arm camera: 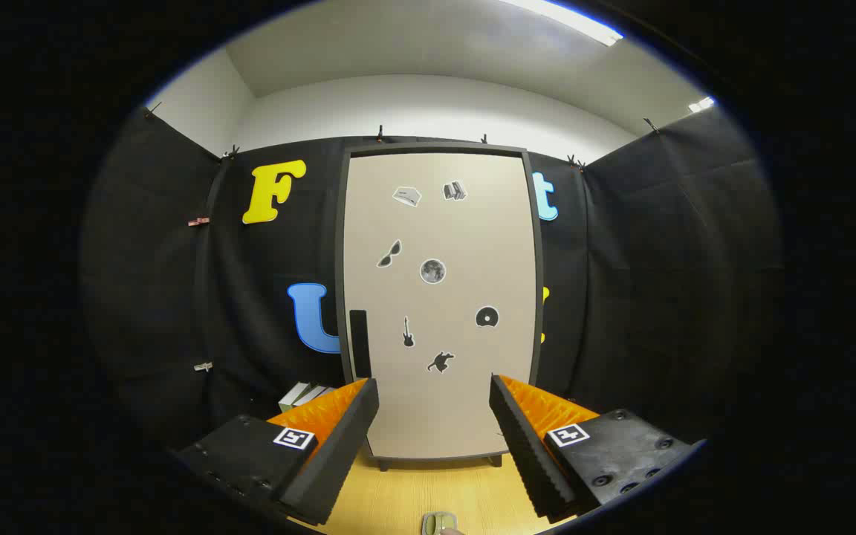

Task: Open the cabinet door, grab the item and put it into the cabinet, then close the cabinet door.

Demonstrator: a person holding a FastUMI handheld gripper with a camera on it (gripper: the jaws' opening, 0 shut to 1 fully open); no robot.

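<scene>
cabinet door (439, 305) shut, gripper (434, 390) fingers apart, empty

Tall beige cabinet door (439, 312) in dark grey frame, dotted with small black, grey and white stickers. Slim black vertical handle (359, 344) at its left edge. Light yellowish wood-grain table (428, 494). White-and-green box-like items (302, 395) left of cabinet, possibly books. Small pale olive object (439, 523) between fingers, blurred.

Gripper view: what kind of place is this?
Likely a staged recording booth, not a real home. Black cloth walls are clipped up around a wooden tabletop, with a small cabinet, door closed, standing on it. The hand-held gripper is open, facing that door.
</scene>
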